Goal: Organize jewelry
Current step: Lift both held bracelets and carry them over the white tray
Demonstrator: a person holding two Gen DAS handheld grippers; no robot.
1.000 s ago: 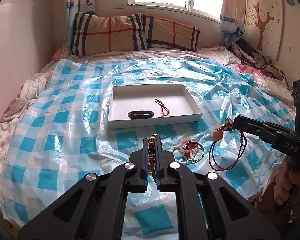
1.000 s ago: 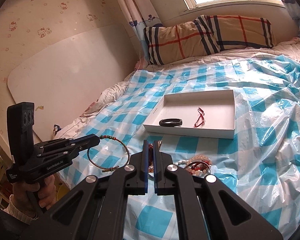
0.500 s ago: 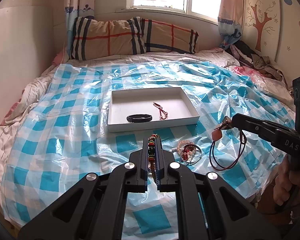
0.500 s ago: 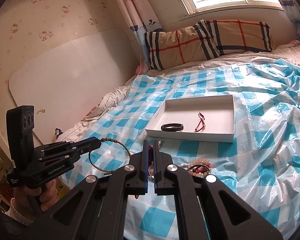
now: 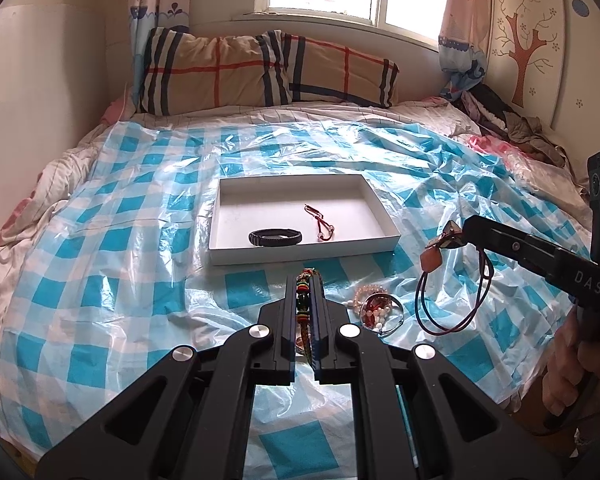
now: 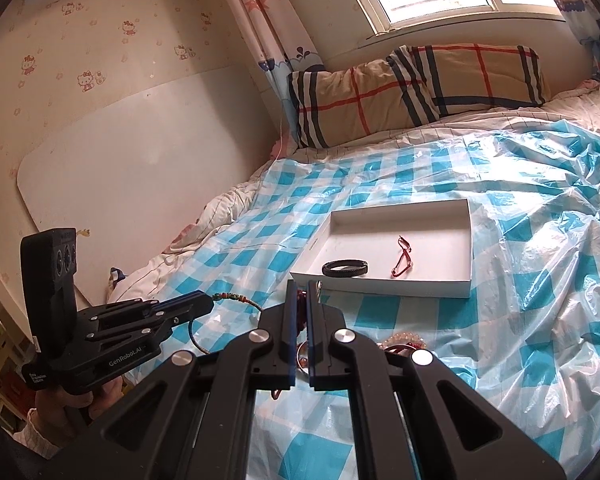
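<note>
My left gripper (image 5: 304, 280) is shut on a multicoloured bead bracelet (image 5: 305, 300), held above the checked sheet. In the right wrist view that same gripper (image 6: 210, 303) shows at the left, with the bracelet's loop (image 6: 236, 299) hanging from its tip. My right gripper (image 5: 466, 226) is shut on a dark cord necklace (image 5: 452, 308) with an orange pendant (image 5: 432, 264); the cord dangles below the tip. A white box (image 5: 374, 204) lies ahead on the bed. In it are a black bracelet (image 5: 275, 237) and a red string bracelet (image 5: 320, 224). A small heap of bead jewelry (image 5: 376, 308) rests just before the box.
The blue-and-white plastic sheet (image 5: 112, 240) covers the bed. Plaid pillows (image 5: 260, 68) lie under the window at the far end. Clothes are piled at the far right (image 5: 512, 128). A white board (image 6: 132, 152) leans on the left wall. A hand (image 5: 568, 376) grips the right handle.
Both grippers keep their grips and stay nearly in place. The views have shifted only slightly, and the hanging cord loop has swung a little.
</note>
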